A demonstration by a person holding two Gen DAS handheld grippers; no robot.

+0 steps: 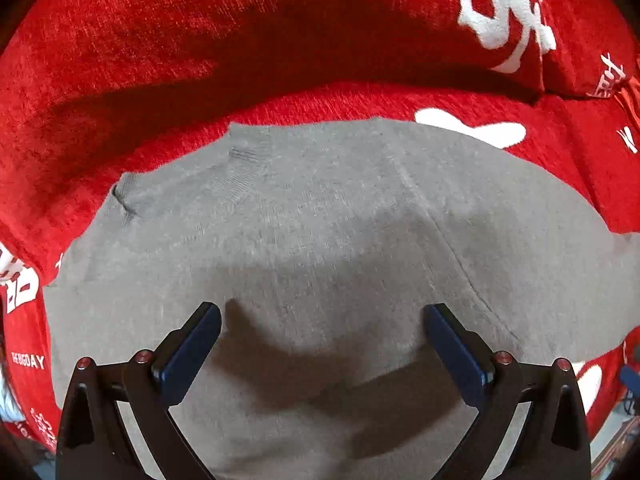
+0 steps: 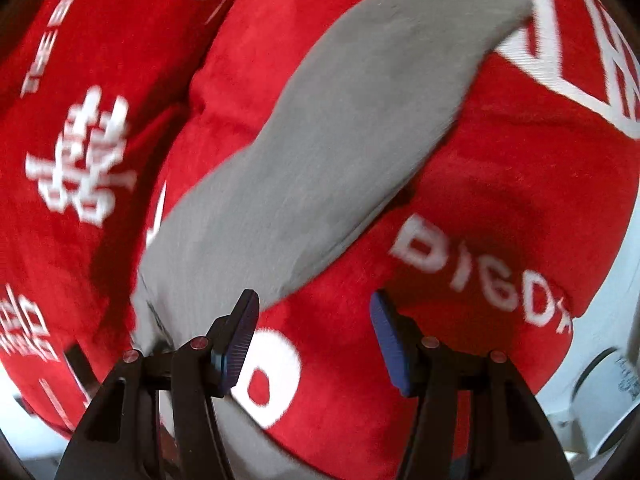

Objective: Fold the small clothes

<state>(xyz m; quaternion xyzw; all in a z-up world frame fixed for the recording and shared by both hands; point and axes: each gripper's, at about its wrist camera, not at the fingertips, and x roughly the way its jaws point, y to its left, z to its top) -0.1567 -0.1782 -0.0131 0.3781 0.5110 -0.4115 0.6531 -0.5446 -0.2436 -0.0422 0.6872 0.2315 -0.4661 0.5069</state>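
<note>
Two grippers hang over a gray garment (image 1: 320, 220) spread on a red blanket (image 1: 120, 60). The left gripper (image 1: 322, 320) has its fingers wide apart, holding nothing. The right gripper (image 2: 314, 308) is likewise spread and empty, by the garment's edge.

Left wrist view: the gray garment (image 1: 320, 220) lies flat across the middle, nothing standing on it, so plenty of room there. The red cushion (image 1: 160, 40) bulges along the top and blocks that way. Right wrist view, lower right: a white container (image 2: 600, 392) crowds the cushion's edge.
</note>
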